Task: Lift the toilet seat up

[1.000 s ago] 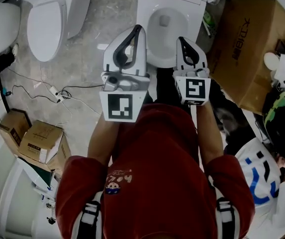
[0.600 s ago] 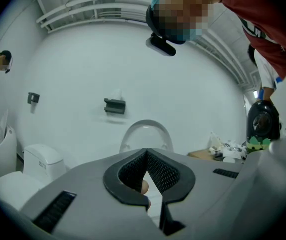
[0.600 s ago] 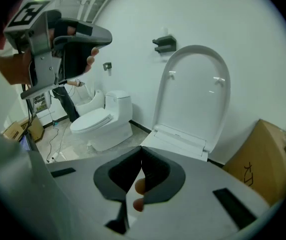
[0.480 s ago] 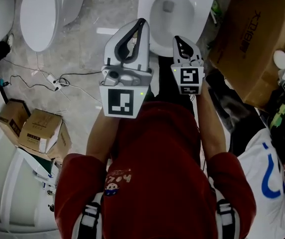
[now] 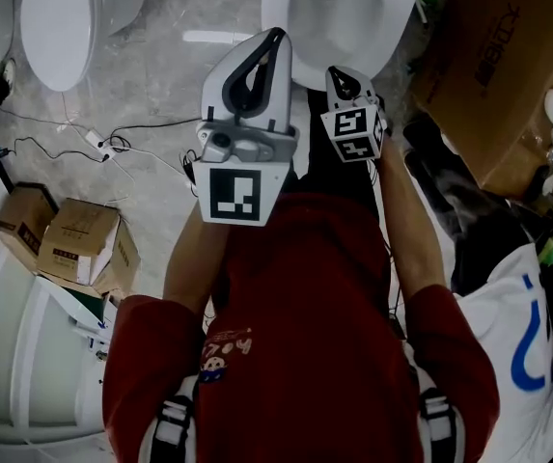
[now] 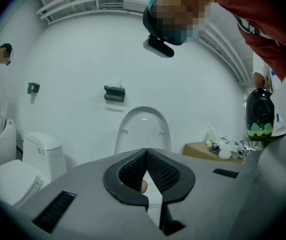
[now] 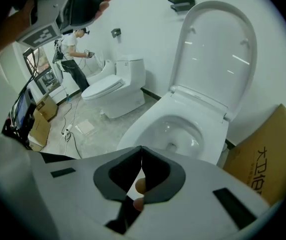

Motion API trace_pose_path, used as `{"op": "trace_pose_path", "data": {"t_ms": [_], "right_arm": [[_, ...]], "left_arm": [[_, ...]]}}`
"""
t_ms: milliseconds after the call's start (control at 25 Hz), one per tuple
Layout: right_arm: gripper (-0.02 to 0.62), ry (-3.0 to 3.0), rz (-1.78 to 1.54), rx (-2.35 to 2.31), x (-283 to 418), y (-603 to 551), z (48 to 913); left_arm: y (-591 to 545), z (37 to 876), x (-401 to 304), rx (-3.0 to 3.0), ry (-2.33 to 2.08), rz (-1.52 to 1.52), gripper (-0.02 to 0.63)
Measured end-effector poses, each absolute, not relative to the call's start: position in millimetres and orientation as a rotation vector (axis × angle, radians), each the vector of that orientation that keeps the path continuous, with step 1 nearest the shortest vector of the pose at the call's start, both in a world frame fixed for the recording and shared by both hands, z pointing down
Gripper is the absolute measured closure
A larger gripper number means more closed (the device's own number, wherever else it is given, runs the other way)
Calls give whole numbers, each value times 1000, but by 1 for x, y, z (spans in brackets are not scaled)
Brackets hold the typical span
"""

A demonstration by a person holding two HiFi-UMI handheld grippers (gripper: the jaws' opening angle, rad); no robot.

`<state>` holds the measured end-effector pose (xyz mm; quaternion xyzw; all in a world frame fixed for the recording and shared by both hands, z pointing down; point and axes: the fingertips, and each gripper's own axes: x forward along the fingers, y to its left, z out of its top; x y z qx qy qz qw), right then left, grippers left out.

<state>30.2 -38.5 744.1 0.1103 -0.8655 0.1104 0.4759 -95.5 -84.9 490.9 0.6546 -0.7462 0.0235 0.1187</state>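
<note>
Both of your tongs are closed and empty. The left tongs point(image 6: 145, 152) show their tips meeting with nothing between them in the left gripper view, and the right tongs point(image 7: 142, 148) are pressed together the same way in the right gripper view. In the head view, both point at the toilet at the top centre of the frame, the left tongs point(image 5: 274, 37) just beside the right tongs point(image 5: 334, 71) and neither touching the porcelain.

The lid point(image 7: 217, 54) stands upright against the wall in the upper right of the right gripper view. The toilet seat point(image 7: 140, 131) appears to lie flat on the bowl just above your right tongs. It is white on white, so you can't be sure where the seat ends and the rim begins.

Expect the seat to be a stiff, fairly light plastic ring, glossy and probably slippery. It should swing only about its hinge at the back, below the lid. The best hold is likely the front lip, farthest from the hinge. Either slide closed tips under it or open the tongs and pinch the edge. If you let go early it could fall back, so carry it until it leans on the lid. Mind the cardboard box point(image 7: 262, 164) at the lower right.
</note>
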Motion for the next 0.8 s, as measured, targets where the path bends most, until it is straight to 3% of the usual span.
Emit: {"op": "trace_pose_path", "data": {"t_ms": [800], "right_arm": [[580, -1870, 275, -10, 54, 9, 827]], "left_arm": [[-56, 549, -83, 1859, -2111, 162, 595]]}}
